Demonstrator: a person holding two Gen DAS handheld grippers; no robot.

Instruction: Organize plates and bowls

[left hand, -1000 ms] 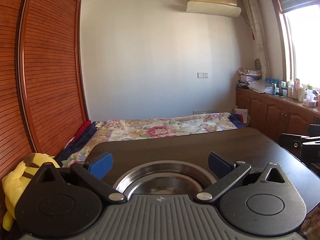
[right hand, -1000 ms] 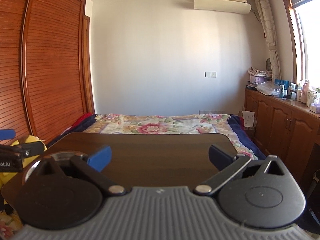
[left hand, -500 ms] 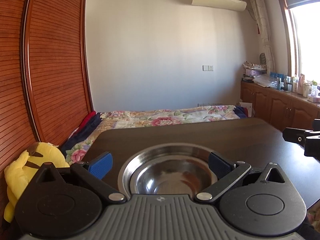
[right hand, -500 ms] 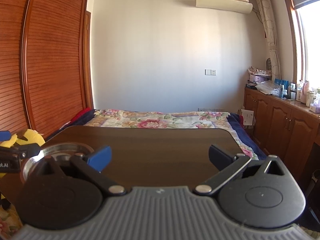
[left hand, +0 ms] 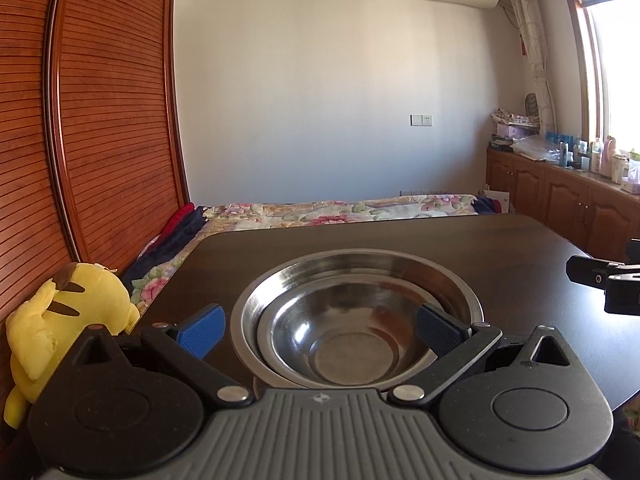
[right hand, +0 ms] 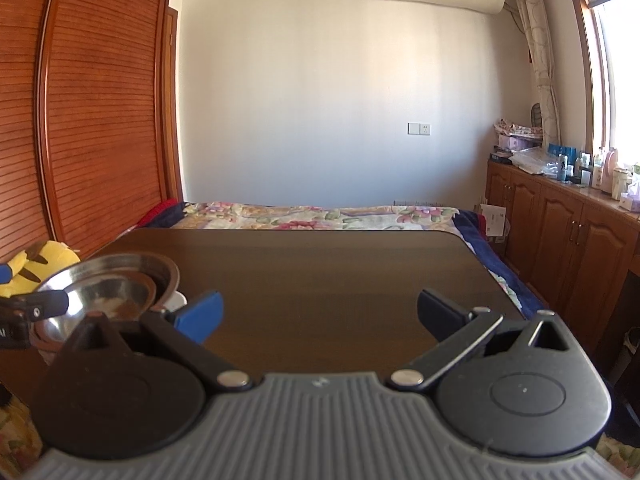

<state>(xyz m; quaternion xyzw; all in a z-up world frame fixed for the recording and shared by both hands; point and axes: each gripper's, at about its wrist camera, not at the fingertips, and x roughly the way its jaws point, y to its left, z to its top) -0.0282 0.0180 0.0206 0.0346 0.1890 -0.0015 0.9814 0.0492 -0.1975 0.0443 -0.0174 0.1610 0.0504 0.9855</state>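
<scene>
A stack of steel dishes stands on the dark wooden table [left hand: 500, 248]: a small steel bowl [left hand: 344, 344] nested in a wider steel plate [left hand: 360, 268]. My left gripper [left hand: 320, 330] is open, its blue fingers either side of the stack, just above it. In the right wrist view the same stack [right hand: 116, 280] sits at the table's left, with something white under it. My right gripper [right hand: 320, 310] is open and empty over the table's [right hand: 340, 264] bare middle. Its side shows in the left wrist view [left hand: 608, 280].
A yellow plush toy [left hand: 60, 320] leans by the table's left edge against a slatted wooden wardrobe [left hand: 100, 120]. A bed with a floral cover [left hand: 340, 210] lies beyond the table. Wooden cabinets [right hand: 568, 240] with bottles stand at the right.
Both grippers have tilted down or risen, so the bowl stack and table show more fully. The left gripper now looks into the bowl. Both stay open.
</scene>
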